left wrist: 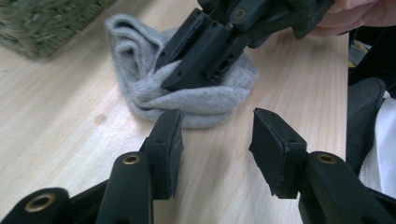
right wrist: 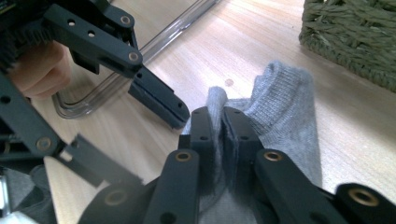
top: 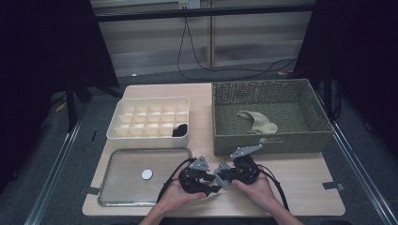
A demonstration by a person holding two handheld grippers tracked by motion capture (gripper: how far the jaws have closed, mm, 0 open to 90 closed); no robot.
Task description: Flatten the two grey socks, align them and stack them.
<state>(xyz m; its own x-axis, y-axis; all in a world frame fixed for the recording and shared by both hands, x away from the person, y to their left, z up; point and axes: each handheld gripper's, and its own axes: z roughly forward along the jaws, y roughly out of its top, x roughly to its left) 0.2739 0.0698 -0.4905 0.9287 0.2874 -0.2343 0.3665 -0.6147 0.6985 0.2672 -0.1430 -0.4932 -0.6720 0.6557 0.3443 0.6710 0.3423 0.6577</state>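
Grey sock [left wrist: 187, 100]: soft ribbed knit, crumpled on the wooden table [left wrist: 70, 121]. My right gripper [right wrist: 219, 123] pinches a fold of it; my left gripper [left wrist: 217, 140] gapes, empty.

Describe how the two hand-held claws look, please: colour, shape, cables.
Both are black. The left claw and the right claw each carry a grey three-cornered plate on top and trail a black cable toward the person. The jaws are flat, blocky pads on bars joined by brass-coloured rivets. The person's forearms are bare, without sleeves.
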